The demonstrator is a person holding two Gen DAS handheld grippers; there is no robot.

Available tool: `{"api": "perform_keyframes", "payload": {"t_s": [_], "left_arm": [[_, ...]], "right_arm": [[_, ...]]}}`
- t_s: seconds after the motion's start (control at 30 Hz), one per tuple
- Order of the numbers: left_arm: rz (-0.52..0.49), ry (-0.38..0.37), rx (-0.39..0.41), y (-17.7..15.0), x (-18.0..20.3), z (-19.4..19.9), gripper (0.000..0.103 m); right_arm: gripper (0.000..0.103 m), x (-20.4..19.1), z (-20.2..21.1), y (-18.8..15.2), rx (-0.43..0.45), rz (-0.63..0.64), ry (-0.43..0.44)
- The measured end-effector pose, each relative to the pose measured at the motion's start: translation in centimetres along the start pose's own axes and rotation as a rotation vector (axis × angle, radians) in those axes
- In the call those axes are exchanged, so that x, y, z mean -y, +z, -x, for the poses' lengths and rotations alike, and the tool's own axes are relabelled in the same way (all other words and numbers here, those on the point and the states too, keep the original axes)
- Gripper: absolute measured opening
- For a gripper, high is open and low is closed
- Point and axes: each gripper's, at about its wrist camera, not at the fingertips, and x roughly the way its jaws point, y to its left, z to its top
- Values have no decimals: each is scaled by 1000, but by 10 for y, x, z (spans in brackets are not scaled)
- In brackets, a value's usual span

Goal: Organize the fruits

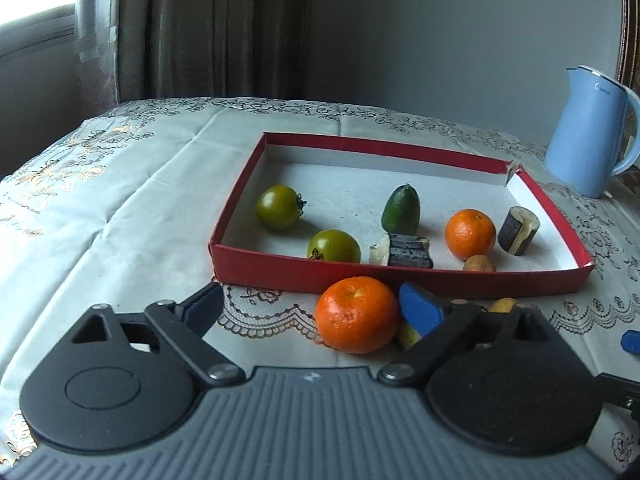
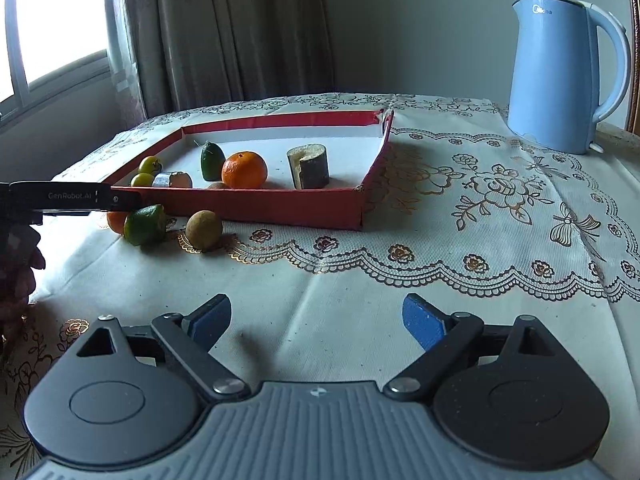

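Observation:
In the left wrist view a loose orange point(image 1: 356, 314) lies on the tablecloth just before the red tray point(image 1: 400, 278). My left gripper point(image 1: 312, 300) is open around it; the orange sits close against the right pad point(image 1: 420, 312) and well clear of the left one. A lime point(image 1: 407, 336) peeks out behind that pad. The tray holds two green tomatoes point(image 1: 278, 207), a dark green fruit point(image 1: 401, 210), another orange point(image 1: 470, 234), two eggplant pieces point(image 1: 408, 255) and a small brown fruit point(image 1: 479, 263). My right gripper point(image 2: 318, 312) stands open over bare cloth with nothing between its fingers.
From the right wrist view, the lime point(image 2: 146, 224) and a brown round fruit point(image 2: 204, 230) lie on the cloth before the tray point(image 2: 280, 208). A blue kettle point(image 2: 560, 72) stands at the back right. A curtain and window are behind the table.

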Motion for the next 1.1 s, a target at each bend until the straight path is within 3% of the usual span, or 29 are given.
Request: {"api": "perform_keyframes", "payload": {"t_s": [0.1,0.2,0.27,0.37,0.83,1.1], "left_arm": [[1,-16,6,-2,1,3,81],[15,-58,6,-4,-1,6,68],[22,-95,8,-6,-3,8,54],[21,-127,14,-8,-3,13,44],[5,-148,35,-14,-4,19,37],[-1,-110,92,-11,-6,35,37]], "right_arm": [[93,0,0,0,1,-3,1],[93,0,0,0,1,-5,1],[93,1,-1,0,1,-8,-2],[93,2,-1,0,2,-13,-6],[93,3,-1,0,4,-22,-13],[93,3,-1,0,5,-24,-13]]}}
